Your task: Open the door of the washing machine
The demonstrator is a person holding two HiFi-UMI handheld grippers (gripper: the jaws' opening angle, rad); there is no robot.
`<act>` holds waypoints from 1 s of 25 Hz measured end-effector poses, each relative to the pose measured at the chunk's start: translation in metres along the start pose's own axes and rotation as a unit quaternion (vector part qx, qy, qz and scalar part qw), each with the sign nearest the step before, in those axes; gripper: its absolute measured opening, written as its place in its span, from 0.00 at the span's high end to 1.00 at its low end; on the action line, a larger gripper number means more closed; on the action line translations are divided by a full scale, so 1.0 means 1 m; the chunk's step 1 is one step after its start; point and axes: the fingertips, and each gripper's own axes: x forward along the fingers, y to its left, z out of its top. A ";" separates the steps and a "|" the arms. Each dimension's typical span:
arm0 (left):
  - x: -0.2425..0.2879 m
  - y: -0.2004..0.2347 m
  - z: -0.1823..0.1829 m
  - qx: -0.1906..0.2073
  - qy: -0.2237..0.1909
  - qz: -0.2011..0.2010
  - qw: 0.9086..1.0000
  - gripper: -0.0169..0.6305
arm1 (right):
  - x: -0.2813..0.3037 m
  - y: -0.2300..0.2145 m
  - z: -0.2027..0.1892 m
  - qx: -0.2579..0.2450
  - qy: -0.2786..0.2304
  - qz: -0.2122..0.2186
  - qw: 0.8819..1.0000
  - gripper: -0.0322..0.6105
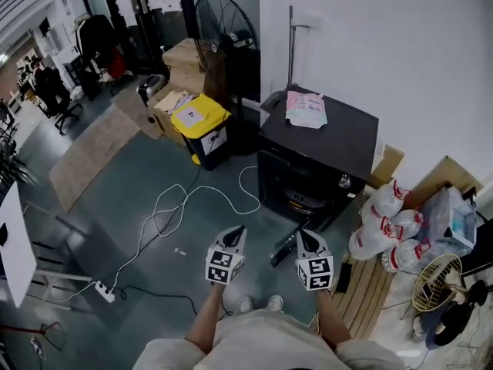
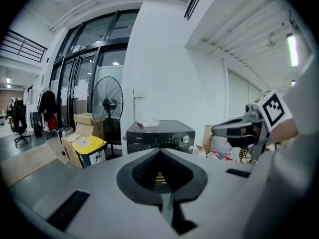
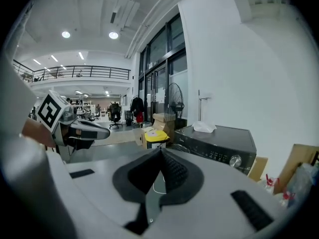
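A grey concrete floor is running up to a white wall, and the black washing machine [image 1: 320, 149] is standing against that wall with a pink-and-white packet [image 1: 306, 108] lying on its lid. A yellow-lidded bin [image 1: 202, 129] and a floor fan [image 1: 223, 33] are sitting to its left. The left gripper [image 1: 237, 231] and the right gripper [image 1: 304, 236] are hovering side by side, well apart from the machine, both with jaws clenched on nothing. The door [image 1: 300, 195] is facing the person on the front, below the silver knob [image 1: 344, 181]. Its handle is not showing clearly. The door is likely stiff and hinged, resisting at the latch and then swinging easily, while the heavy machine is staying put. 1 gripper should be opening and hooking the door's edge or recess.
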 end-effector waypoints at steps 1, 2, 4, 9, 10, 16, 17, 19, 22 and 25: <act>-0.002 0.000 0.003 0.001 -0.004 0.001 1.000 0.96 | -0.003 -0.002 0.000 0.000 -0.001 -0.003 1.000 0.95; -0.003 0.000 0.006 0.002 -0.008 0.003 1.000 0.96 | -0.005 -0.004 0.001 -0.001 -0.003 -0.005 1.000 0.95; -0.009 -0.003 0.008 0.002 -0.011 0.006 1.000 0.96 | -0.013 -0.007 -0.003 -0.001 -0.001 -0.008 1.000 0.95; -0.018 -0.011 0.007 0.003 -0.011 0.011 1.000 0.96 | -0.031 -0.019 -0.007 -0.002 -0.004 -0.018 1.000 0.95; -0.018 -0.011 0.007 0.003 -0.011 0.011 1.000 0.96 | -0.032 -0.022 -0.006 -0.001 -0.005 -0.020 1.000 0.95; -0.018 -0.021 0.003 0.001 -0.007 0.014 1.000 0.96 | -0.039 -0.033 -0.013 0.001 -0.002 -0.024 1.000 0.95; -0.017 -0.021 0.003 0.001 -0.007 0.015 1.000 0.96 | -0.038 -0.034 -0.013 0.000 -0.001 -0.023 1.000 0.95; -0.015 -0.023 0.004 0.002 -0.006 0.014 1.000 0.96 | -0.038 -0.035 -0.015 0.000 0.002 -0.021 1.000 0.95; -0.013 -0.025 0.006 0.007 -0.005 0.012 1.000 0.96 | -0.037 -0.035 -0.016 -0.001 0.004 -0.017 1.000 0.95; -0.012 -0.027 0.007 0.007 -0.005 0.012 1.000 0.96 | -0.036 -0.035 -0.017 -0.004 0.006 -0.015 1.000 0.95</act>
